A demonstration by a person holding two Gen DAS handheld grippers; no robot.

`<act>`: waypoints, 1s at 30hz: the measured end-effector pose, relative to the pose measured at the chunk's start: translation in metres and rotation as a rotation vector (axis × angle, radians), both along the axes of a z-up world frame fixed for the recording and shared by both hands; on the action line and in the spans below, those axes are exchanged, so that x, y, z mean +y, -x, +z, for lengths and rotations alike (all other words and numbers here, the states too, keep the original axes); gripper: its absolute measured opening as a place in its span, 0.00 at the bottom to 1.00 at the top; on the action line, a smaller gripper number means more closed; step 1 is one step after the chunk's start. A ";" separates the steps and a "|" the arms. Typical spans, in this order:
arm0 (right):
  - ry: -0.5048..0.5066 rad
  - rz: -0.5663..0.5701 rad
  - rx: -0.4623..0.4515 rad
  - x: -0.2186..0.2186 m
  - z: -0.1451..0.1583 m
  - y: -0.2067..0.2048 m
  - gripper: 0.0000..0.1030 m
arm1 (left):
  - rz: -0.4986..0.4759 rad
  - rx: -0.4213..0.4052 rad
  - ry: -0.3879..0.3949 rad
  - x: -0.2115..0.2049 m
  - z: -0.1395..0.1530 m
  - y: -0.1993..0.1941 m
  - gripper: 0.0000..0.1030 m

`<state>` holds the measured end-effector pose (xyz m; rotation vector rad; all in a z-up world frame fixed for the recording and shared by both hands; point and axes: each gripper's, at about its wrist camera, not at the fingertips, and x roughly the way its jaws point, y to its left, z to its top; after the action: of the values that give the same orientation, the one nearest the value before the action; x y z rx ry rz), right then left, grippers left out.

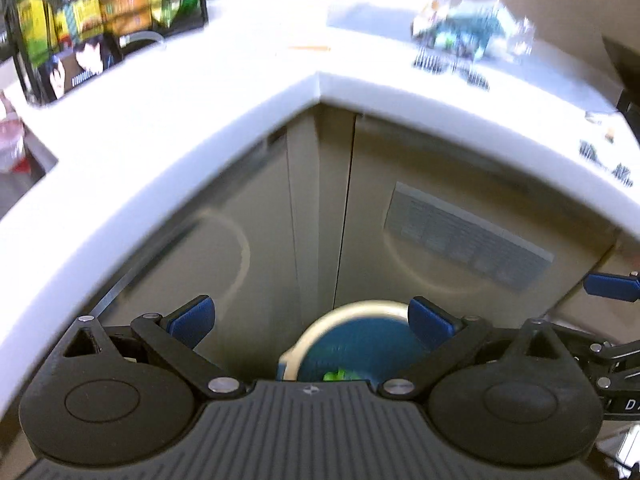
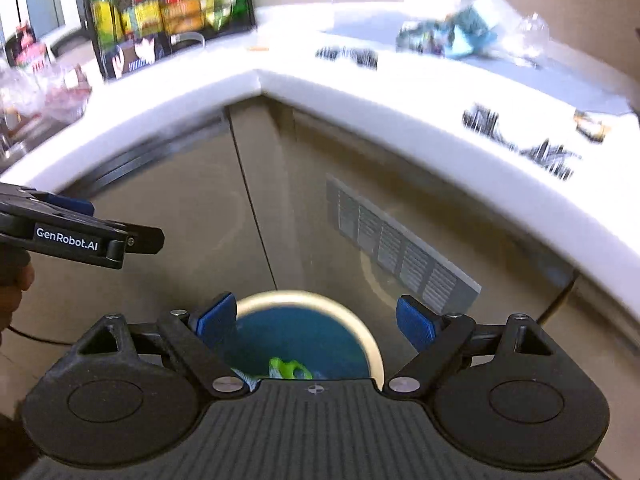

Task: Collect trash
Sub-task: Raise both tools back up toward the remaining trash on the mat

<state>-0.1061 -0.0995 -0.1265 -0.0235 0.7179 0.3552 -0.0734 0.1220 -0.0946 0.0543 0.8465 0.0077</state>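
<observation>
A round trash bin [image 1: 352,312] with a cream rim and blue liner stands on the floor below the counter corner; it also shows in the right wrist view [image 2: 340,312]. A green wrapper [image 2: 290,368] lies inside it, also seen in the left wrist view [image 1: 340,375]. My left gripper [image 1: 312,320] is open and empty above the bin. My right gripper [image 2: 316,320] is open and empty over the bin. Crumpled teal and clear wrappers [image 1: 472,28] lie on the counter at the far right, also in the right wrist view [image 2: 460,34]. Small dark scraps [image 2: 520,140] lie along the counter.
A white L-shaped countertop [image 1: 200,120] wraps around the corner above beige cabinet doors [image 1: 440,200] with a vent grille [image 2: 400,248]. A black rack of snack packets [image 1: 100,8] stands at the back left. The left gripper's side [image 2: 72,236] shows in the right wrist view.
</observation>
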 end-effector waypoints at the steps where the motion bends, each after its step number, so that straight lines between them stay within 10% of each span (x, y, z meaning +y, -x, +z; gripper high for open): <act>1: -0.009 -0.006 -0.015 -0.002 0.005 -0.001 0.86 | 0.000 -0.019 -0.005 -0.001 0.005 -0.002 1.00; 18: -0.099 -0.171 -0.230 -0.061 0.065 -0.031 0.88 | -0.014 -0.153 -0.023 -0.027 0.071 -0.045 1.00; 30: -0.101 -0.212 -0.195 -0.073 0.053 -0.034 0.89 | -0.052 -0.133 -0.010 -0.050 0.062 -0.054 1.00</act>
<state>-0.0721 -0.1724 -0.0737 0.1111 0.5030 0.1827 -0.0194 0.0723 -0.0329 0.0844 0.7122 -0.0325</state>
